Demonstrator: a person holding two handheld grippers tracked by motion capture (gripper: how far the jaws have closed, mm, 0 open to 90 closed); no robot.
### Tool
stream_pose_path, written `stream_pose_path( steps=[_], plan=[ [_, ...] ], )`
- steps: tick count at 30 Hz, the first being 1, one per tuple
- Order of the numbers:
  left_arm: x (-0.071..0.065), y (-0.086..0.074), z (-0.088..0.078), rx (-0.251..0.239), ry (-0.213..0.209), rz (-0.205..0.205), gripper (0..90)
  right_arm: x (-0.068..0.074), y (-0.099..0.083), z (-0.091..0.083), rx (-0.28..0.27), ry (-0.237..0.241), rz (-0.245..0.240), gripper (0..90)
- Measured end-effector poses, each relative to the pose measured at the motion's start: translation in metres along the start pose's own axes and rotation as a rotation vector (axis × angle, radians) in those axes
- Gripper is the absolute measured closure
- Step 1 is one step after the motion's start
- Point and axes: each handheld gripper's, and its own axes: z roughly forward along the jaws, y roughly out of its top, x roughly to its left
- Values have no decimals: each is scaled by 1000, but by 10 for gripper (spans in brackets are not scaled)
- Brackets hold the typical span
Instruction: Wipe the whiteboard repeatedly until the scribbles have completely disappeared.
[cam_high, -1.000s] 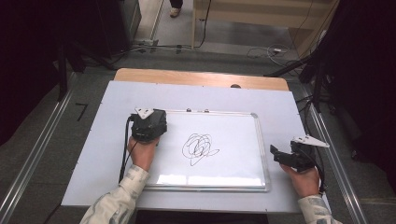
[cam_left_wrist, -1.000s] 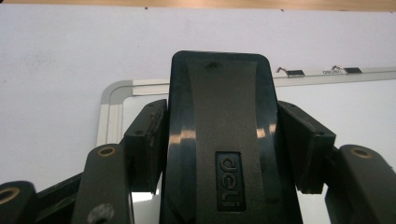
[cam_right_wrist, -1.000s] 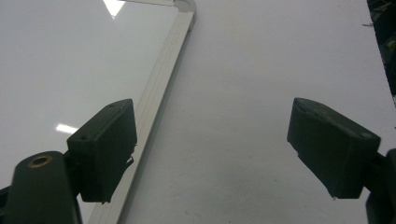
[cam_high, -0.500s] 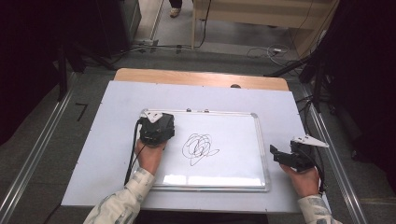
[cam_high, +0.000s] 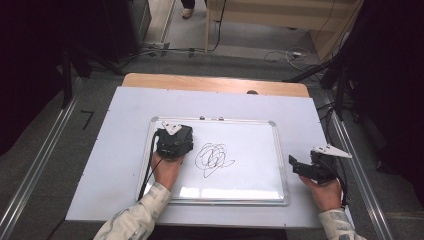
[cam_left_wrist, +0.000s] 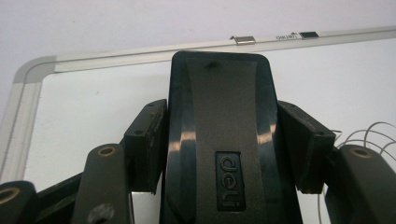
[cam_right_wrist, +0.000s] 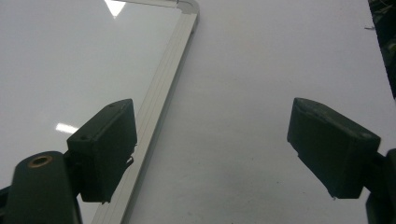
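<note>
Your left gripper pinches the black eraser between its jaws, over the whiteboard just left of the scribble. Your right gripper hangs spread beside the board's right edge.

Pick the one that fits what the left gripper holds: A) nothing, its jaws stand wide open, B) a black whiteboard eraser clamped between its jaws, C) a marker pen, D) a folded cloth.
B: in the left gripper view the left gripper has both jaws pressed against the sides of a black eraser over the whiteboard.
</note>
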Motion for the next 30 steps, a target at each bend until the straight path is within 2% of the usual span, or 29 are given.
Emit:
stream_pose_path(
  steps=[21, 30],
  plan=[
    [-16, -8, 10, 47, -17, 45, 396, 0, 0, -1, -4, 3, -1, 143],
    [-19, -8, 11, 50, -12, 57, 397, 0, 0, -1, -5, 4, -4, 142]
  ],
)
